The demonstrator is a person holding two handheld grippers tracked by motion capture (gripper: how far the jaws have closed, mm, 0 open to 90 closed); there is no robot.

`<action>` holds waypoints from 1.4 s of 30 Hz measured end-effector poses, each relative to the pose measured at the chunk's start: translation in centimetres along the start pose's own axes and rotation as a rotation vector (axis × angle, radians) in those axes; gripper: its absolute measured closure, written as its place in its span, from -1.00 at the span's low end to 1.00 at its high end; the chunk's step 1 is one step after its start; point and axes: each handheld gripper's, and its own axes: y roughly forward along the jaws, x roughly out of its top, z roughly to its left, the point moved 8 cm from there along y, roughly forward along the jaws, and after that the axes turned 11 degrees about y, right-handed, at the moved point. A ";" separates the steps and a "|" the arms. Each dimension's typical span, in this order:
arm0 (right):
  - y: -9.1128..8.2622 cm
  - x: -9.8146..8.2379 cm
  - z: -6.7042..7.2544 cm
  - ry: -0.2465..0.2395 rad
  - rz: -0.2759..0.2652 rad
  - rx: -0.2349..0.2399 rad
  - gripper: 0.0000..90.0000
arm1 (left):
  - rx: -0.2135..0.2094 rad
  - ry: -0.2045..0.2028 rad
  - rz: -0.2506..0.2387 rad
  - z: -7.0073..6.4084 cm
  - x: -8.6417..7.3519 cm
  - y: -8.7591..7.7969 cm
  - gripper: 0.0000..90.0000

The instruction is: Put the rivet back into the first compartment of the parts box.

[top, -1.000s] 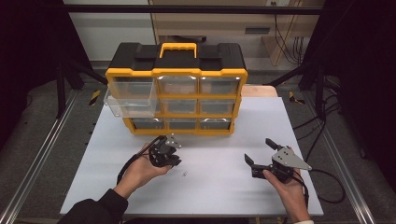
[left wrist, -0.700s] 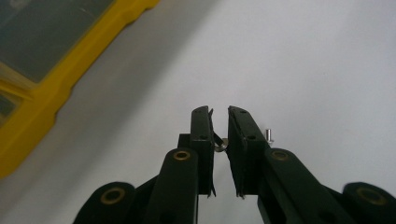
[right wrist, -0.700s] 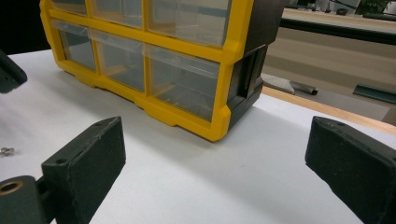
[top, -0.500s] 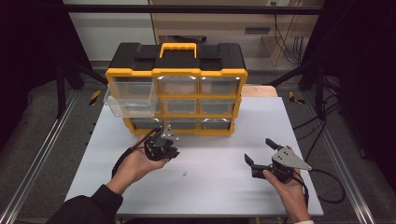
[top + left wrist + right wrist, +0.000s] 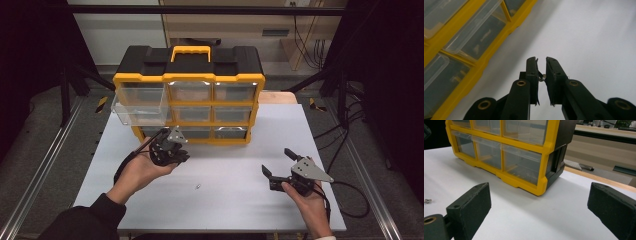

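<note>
High view, nearest first: the right gripper (image 5: 277,166) sits low over the white table (image 5: 240,200) in the person's right hand, its jaws spread wide with nothing between them. Left of it, a second small screw (image 5: 198,187) lies loose on the bare tabletop. Farther in, the left gripper (image 5: 176,150) is held above the table, just in front of the organizer's bottom row. In the left gripper view its jaws are clenched on a small metal screw (image 5: 542,77) — the screw sits pinched between the pads, clear of the tabletop. Behind stands the yellow-and-black drawer organizer (image 5: 189,80), with one clear drawer (image 5: 137,109) on its left side pulled out — it juts toward the person.
</note>
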 end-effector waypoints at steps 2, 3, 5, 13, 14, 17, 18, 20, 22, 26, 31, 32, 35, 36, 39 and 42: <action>0.0 0.0 0.0 0.001 0.001 0.000 -0.89 | 0.002 0.004 -0.002 0.0 0.1 -0.3 0.78; 0.0 0.0 0.0 0.001 0.001 0.000 -0.89 | 0.003 -0.001 -0.011 0.0 0.3 -0.4 0.78; 0.0 -0.1 0.0 0.002 0.003 -0.001 -0.89 | 0.003 0.009 -0.010 0.1 0.5 -0.8 0.78; 0.0 -0.1 0.0 -0.002 0.006 0.000 -0.89 | 0.019 0.022 -0.032 0.2 1.8 -2.4 0.78; 0.0 -0.1 0.0 -0.002 0.007 0.000 -0.89 | 0.023 0.026 -0.034 0.3 2.0 -2.6 0.78; 0.0 -0.1 0.0 -0.002 0.007 -0.001 -0.89 | 0.031 0.044 -0.037 0.3 2.6 -3.2 0.78; 0.0 -0.1 0.0 -0.002 0.007 -0.001 -0.89 | 0.038 0.047 -0.041 0.4 2.8 -3.4 0.78; 0.0 -0.1 0.0 -0.002 0.006 0.000 -0.89 | 0.043 0.049 -0.052 0.4 3.2 -3.8 0.78; 0.0 -0.1 0.0 -0.002 0.006 0.000 -0.89 | 0.049 0.049 -0.062 0.6 3.6 -4.3 0.78; 0.0 -0.1 0.0 -0.004 0.007 0.000 -0.89 | 0.058 0.053 -0.075 0.8 4.3 -5.0 0.78; 0.0 -0.1 0.0 -0.003 0.007 0.000 -0.89 | 0.067 0.058 -0.081 1.0 5.0 -5.8 0.78; 0.0 -0.1 0.0 -0.004 0.007 0.000 -0.89 | 0.069 0.060 -0.083 1.1 5.1 -6.0 0.78; 0.0 -0.1 0.0 -0.003 0.007 -0.001 -0.89 | 0.074 0.065 -0.089 1.2 5.4 -6.4 0.78; 0.0 -0.1 0.0 -0.004 0.006 0.000 -0.89 | 0.076 0.065 -0.090 1.2 5.5 -6.5 0.78; 0.0 -0.1 0.0 -0.004 0.006 0.000 -0.89 | 0.079 0.060 -0.098 1.4 5.8 -6.9 0.78; 0.0 -0.1 0.1 -0.004 0.007 0.000 -0.89 | 0.084 0.060 -0.111 1.5 6.1 -7.3 0.78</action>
